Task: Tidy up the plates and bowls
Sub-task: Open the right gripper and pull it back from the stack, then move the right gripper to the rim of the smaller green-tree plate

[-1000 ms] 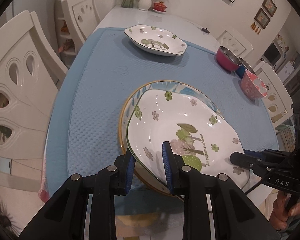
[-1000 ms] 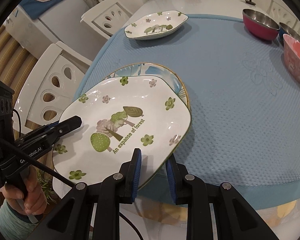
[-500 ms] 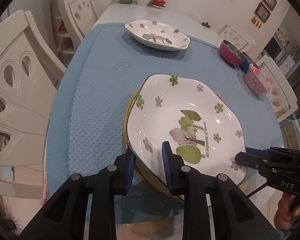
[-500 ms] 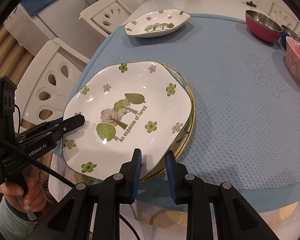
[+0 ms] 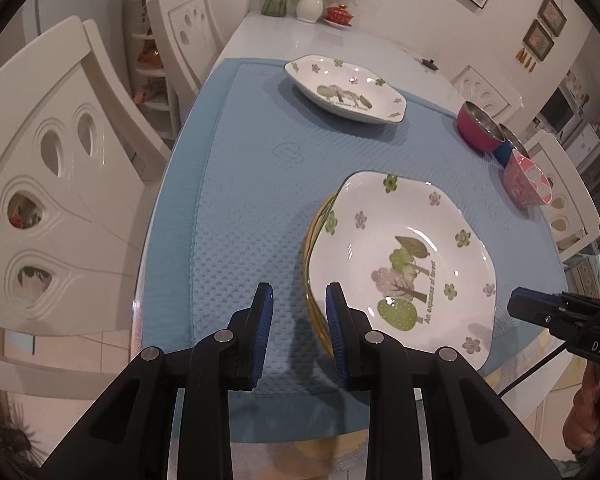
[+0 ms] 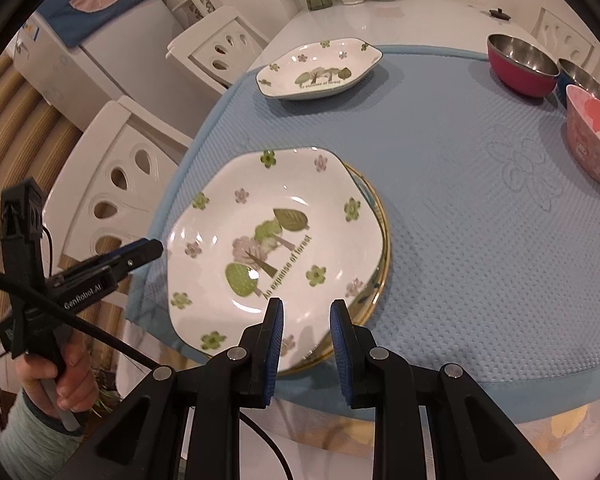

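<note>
A white flowered plate with a tree print (image 5: 404,256) (image 6: 276,240) lies on a round yellow-rimmed plate (image 5: 311,236) (image 6: 383,248) near the front of the blue mat (image 5: 240,200). My right gripper (image 6: 307,332) is shut on the flowered plate's near rim. My left gripper (image 5: 299,320) hovers just left of the stack. Its jaws stand slightly apart, with only mat between them. A second flowered plate (image 5: 344,88) (image 6: 320,68) sits at the far side of the mat.
A magenta steel bowl (image 6: 520,66), a blue bowl (image 6: 580,76) and a pink bowl (image 6: 592,136) stand at the mat's right edge. White chairs (image 5: 52,184) line the table's left side. A vase and a red pot (image 5: 340,14) stand at the far end.
The flowered plate slid farther onto the round plate and settled there. My left gripper came off its rim and shifted left. The right gripper kept its hold.
</note>
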